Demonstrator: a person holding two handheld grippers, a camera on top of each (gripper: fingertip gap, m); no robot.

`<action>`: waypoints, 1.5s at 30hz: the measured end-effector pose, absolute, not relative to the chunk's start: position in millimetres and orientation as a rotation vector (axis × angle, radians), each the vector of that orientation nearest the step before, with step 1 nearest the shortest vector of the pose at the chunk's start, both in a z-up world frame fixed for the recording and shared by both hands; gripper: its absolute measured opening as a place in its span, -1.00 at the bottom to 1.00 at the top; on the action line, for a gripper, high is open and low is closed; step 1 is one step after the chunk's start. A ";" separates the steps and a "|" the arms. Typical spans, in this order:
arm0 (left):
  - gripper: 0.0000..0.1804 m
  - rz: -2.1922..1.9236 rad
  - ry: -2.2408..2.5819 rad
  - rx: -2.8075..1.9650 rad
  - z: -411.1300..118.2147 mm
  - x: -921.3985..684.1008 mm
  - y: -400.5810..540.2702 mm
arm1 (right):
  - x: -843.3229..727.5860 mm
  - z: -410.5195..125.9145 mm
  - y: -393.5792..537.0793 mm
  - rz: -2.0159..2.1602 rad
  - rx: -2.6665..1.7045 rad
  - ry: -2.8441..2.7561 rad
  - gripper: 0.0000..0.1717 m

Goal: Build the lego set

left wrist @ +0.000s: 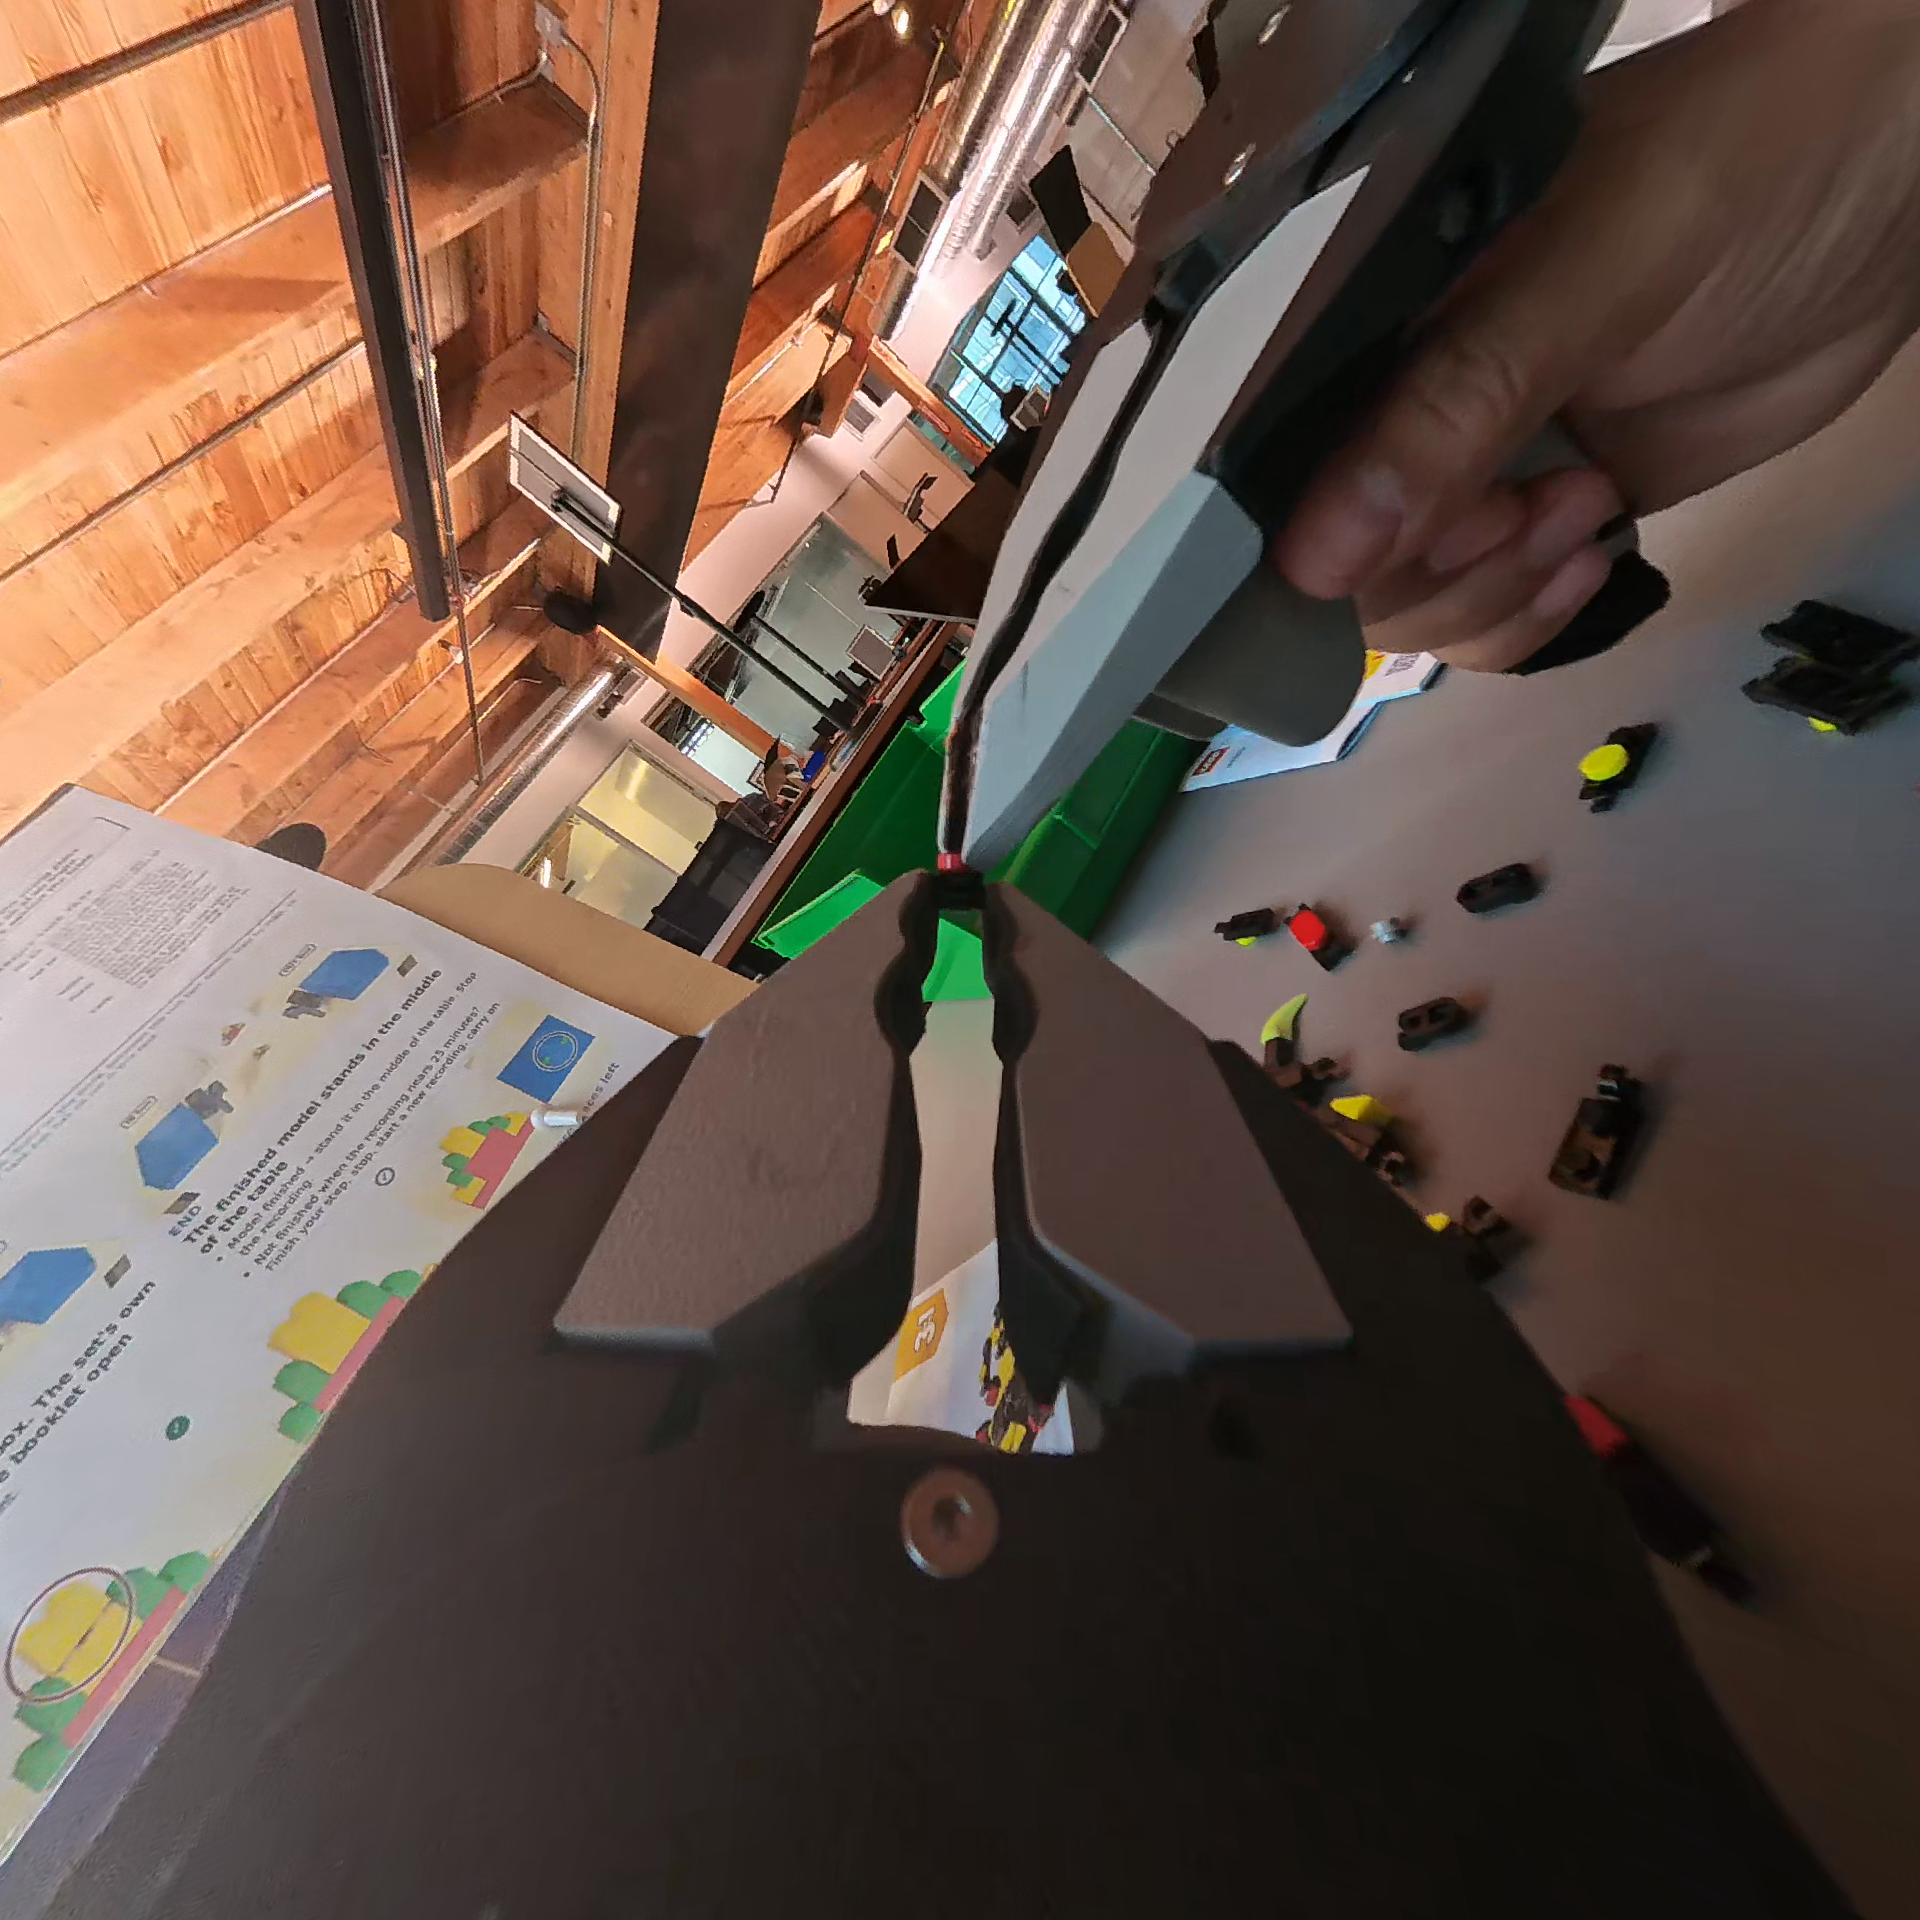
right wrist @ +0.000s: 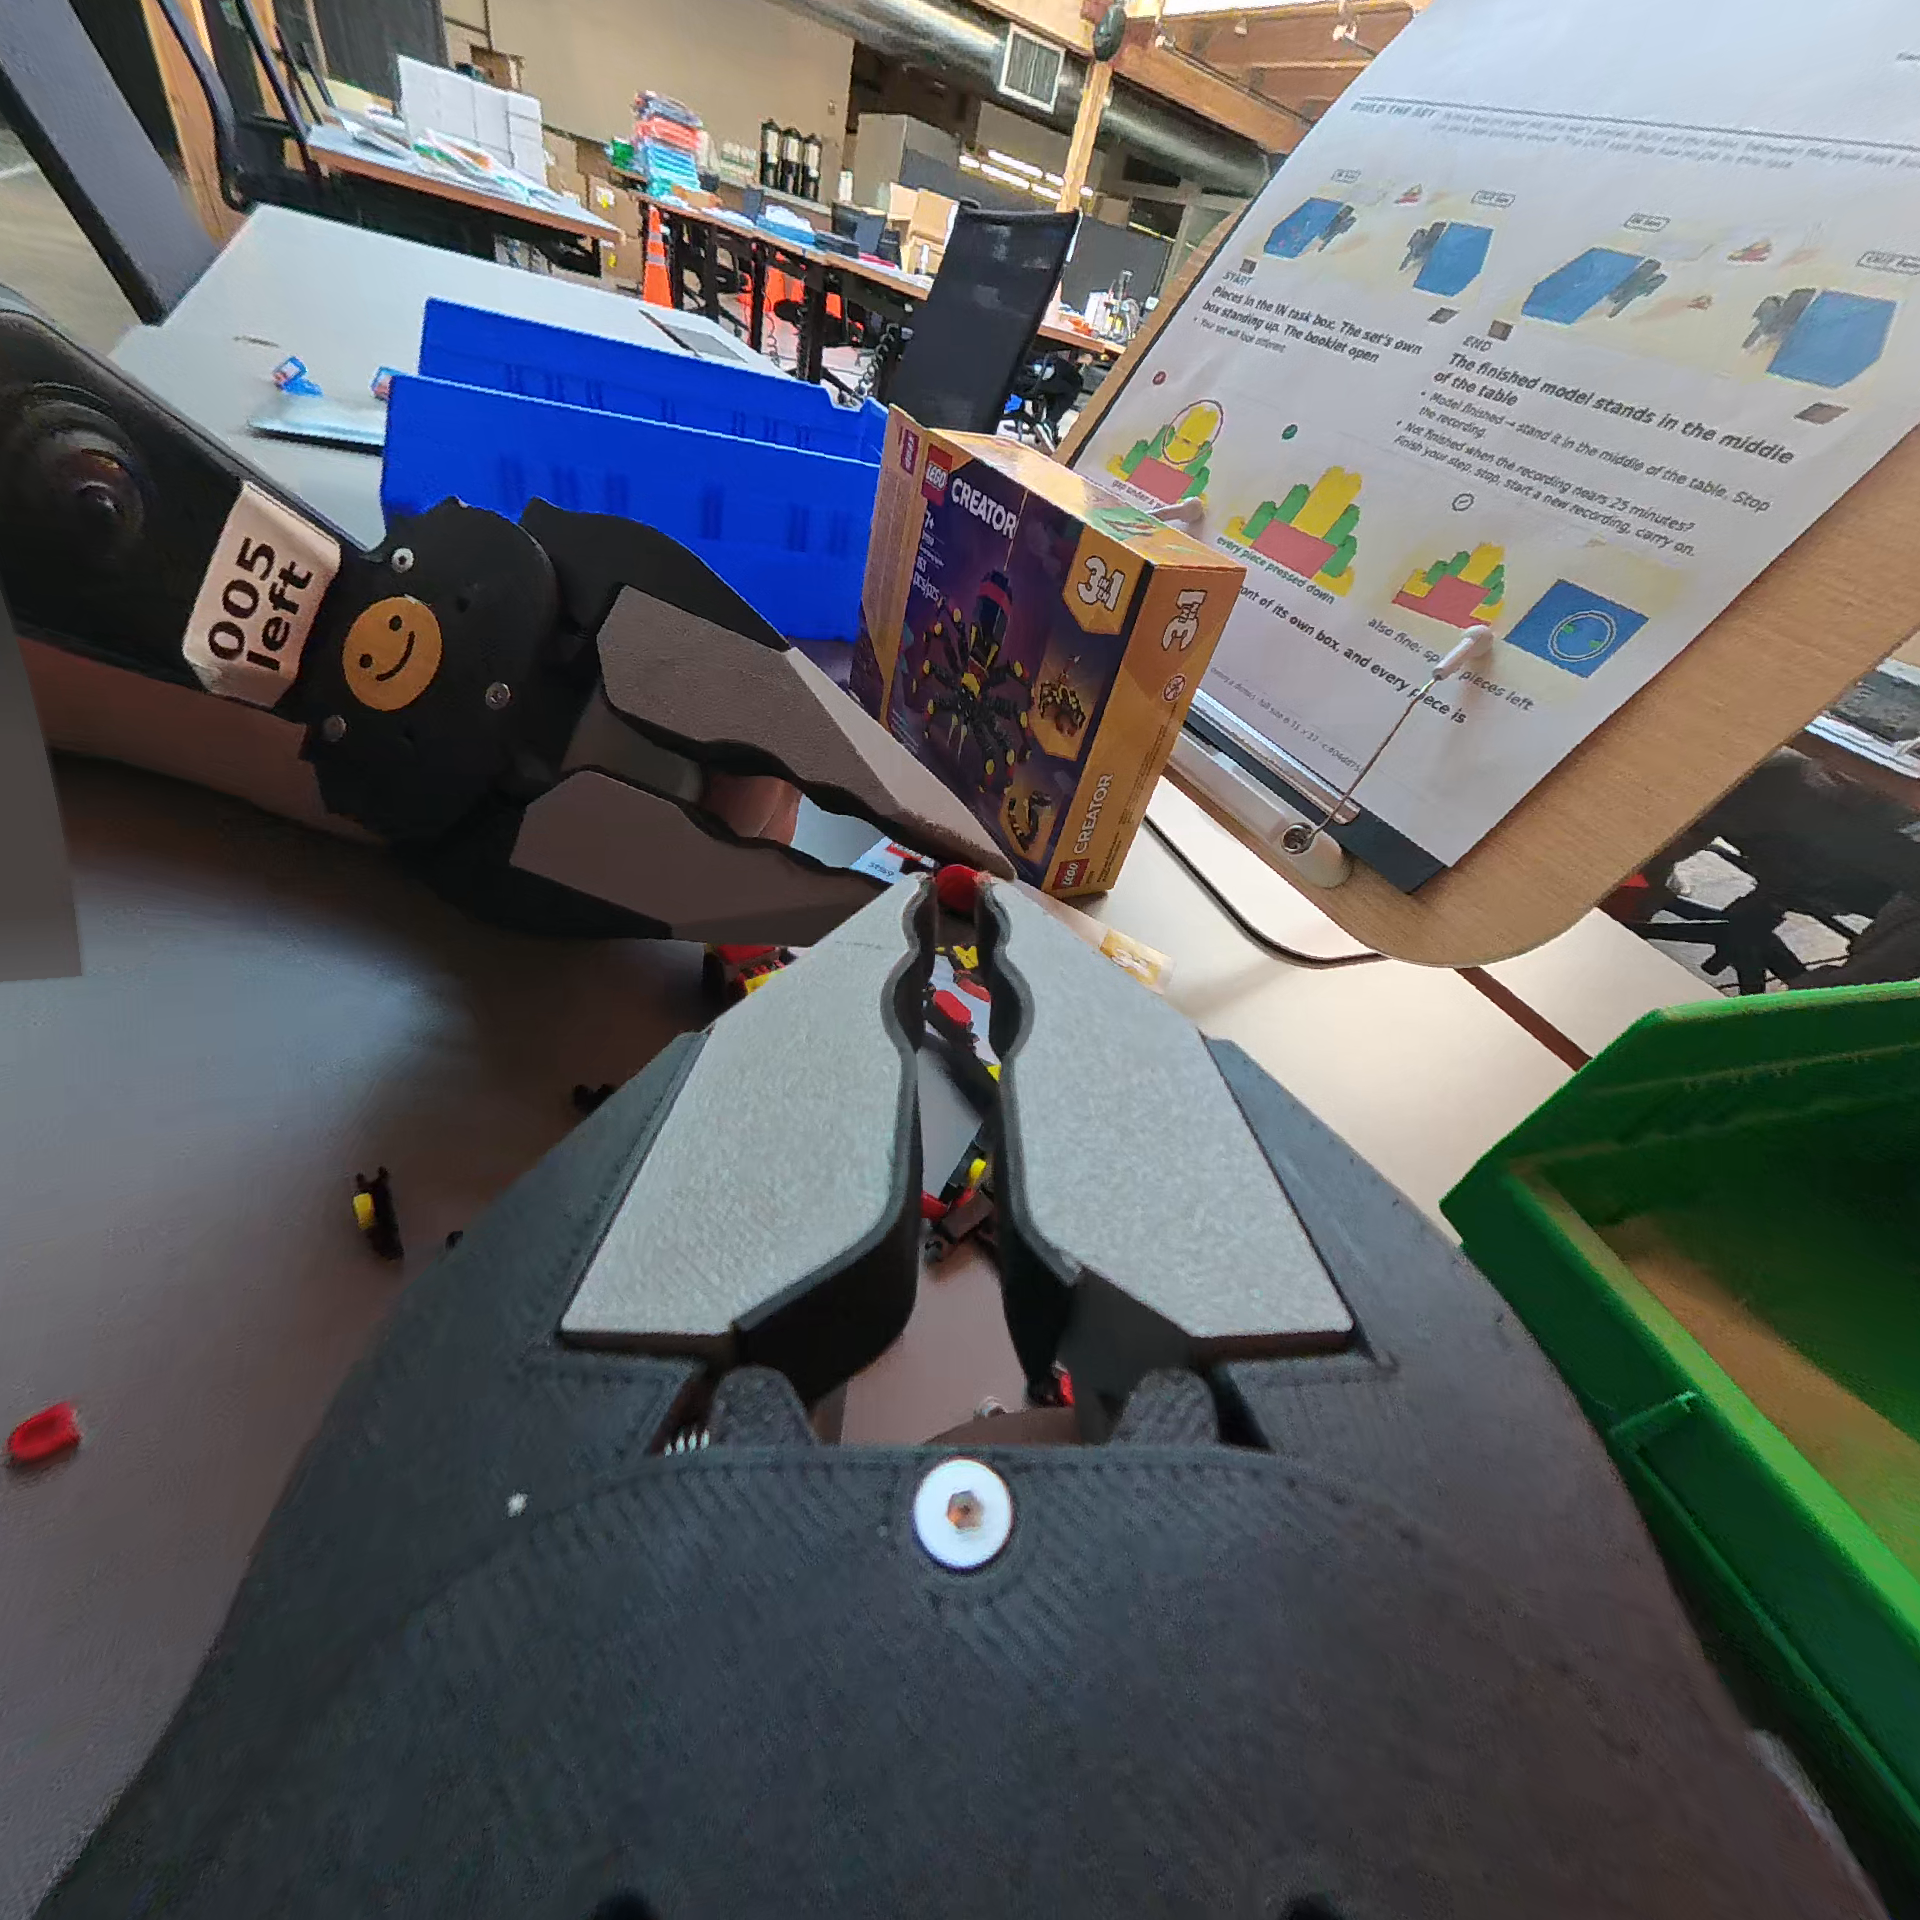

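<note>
The bench (right wrist: 260, 1039) carries a propped instruction board (right wrist: 1558, 416) along its far edge, with a green bin (right wrist: 1714, 1299) at the right edge and blue bins (right wrist: 623, 457) toward the far left. A boxed building set (right wrist: 1039, 665) stands upright just in front of the board. An open booklet (left wrist: 940, 1340) lies flat beneath the tools. The two tools meet tip to tip above the middle of the bench. The left hand-held gripper (left wrist: 958, 896) is clenched on a small black piece (left wrist: 961, 891), pads pressing on either side. The right hand-held gripper (right wrist: 958, 888) is closed on a small red piece (right wrist: 956, 881), which sits against the black one. In the inspector's judgement, both holds are at the extreme fingertips, so slight misalignment or sideways force during pressing could twist a piece loose and drop it among the loose bricks (left wrist: 1434, 1023) scattered on the right half of the bench. The box and board stand close behind the joint and limit forward travel. The green bin restricts swing to the right.
</note>
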State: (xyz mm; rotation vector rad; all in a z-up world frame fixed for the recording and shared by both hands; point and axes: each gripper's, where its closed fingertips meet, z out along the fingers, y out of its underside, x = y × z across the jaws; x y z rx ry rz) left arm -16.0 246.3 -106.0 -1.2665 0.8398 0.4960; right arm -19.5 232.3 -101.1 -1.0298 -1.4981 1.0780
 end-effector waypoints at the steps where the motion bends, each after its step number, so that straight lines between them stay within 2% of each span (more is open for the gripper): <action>1: -0.94 0.503 0.849 -1.266 -106.8 -15.0 246.3 | -19.1 -101.3 232.2 1.077 -1.026 -1.501 -0.95; 11: -0.94 0.458 0.837 -1.276 -106.4 -10.9 245.5 | -17.8 -98.4 231.7 1.231 -1.126 -1.488 -0.97; 15: -0.94 0.353 0.660 -1.319 -90.5 -28.6 245.4 | -9.6 -78.3 277.0 0.989 -1.157 -1.265 -1.00; 17: -0.94 0.283 0.573 -1.372 -90.4 -45.0 247.7 | 9.0 -53.3 304.4 1.144 -1.185 -1.075 -1.00; 19: -0.94 0.209 0.625 -1.383 -99.7 -40.0 249.5 | 16.9 -42.9 292.5 1.373 -1.120 -1.092 -1.00; 21: -0.94 0.007 0.688 -1.378 -105.0 -17.6 244.3 | 11.0 -51.5 277.9 1.422 -1.112 -1.192 -1.00; 24: -0.94 -0.102 0.703 -1.387 -104.5 -8.4 240.2 | 0.1 -83.9 251.4 1.322 -1.078 -1.464 -0.82; 26: -0.94 -0.208 0.702 -1.407 -104.1 -5.0 234.8 | -3.5 -93.0 246.1 1.266 -1.054 -1.507 -0.85; 28: -0.94 -0.316 0.681 -1.431 -103.3 -2.3 231.3 | -2.2 -95.4 235.7 1.277 -1.007 -1.554 -0.96; 33: -0.94 -0.490 0.657 -1.421 -98.6 3.2 226.0 | -0.9 -100.5 223.8 1.308 -0.990 -1.622 -0.94; 35: -0.94 -0.517 0.670 -1.409 -97.8 4.5 223.6 | -0.9 -99.1 224.1 1.300 -0.979 -1.613 -1.00; 45: -0.93 -0.483 0.687 -1.395 -98.1 6.5 222.2 | 6.5 -104.3 228.2 1.346 -1.005 -1.681 -1.00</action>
